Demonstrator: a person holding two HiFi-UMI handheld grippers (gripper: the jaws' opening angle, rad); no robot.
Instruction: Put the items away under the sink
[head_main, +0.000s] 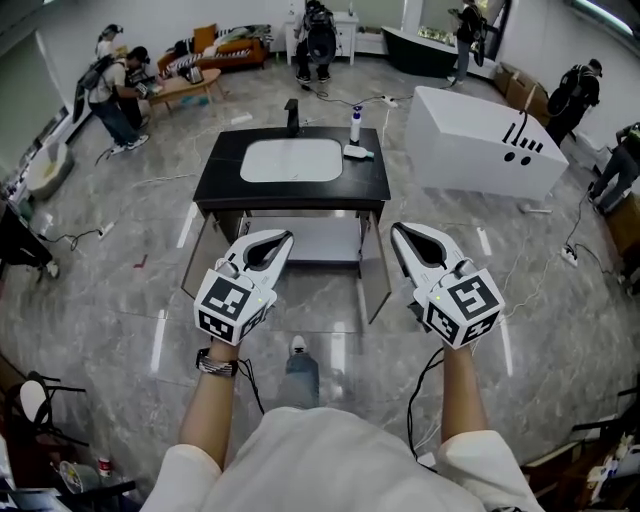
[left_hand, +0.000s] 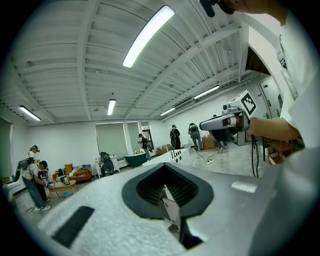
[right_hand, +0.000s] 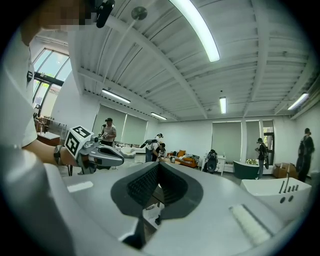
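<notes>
The bottle (head_main: 355, 124) with the blue cap stands upright at the back right corner of the black counter (head_main: 222, 182), right of the faucet (head_main: 292, 112), and a small flat item (head_main: 358, 152) lies just in front of it beside the white basin (head_main: 291, 160). We see both well beyond our grippers, which hang in front of the unit at about cabinet height. The left gripper (head_main: 284, 238) has its jaws brought together with nothing between the pads, and the right gripper (head_main: 397, 231) is likewise closed and empty; neither touches anything. Below the counter the cabinet (head_main: 325, 238) stands open, its left door (head_main: 200, 252) and right door (head_main: 378, 272) swung outward, and our two grippers point in between those door edges. Around the unit the marble floor (head_main: 120, 290) gives us open room, with cables (head_main: 165, 180) trailing across it and a large white block (head_main: 480, 150) well off to the right.
</notes>
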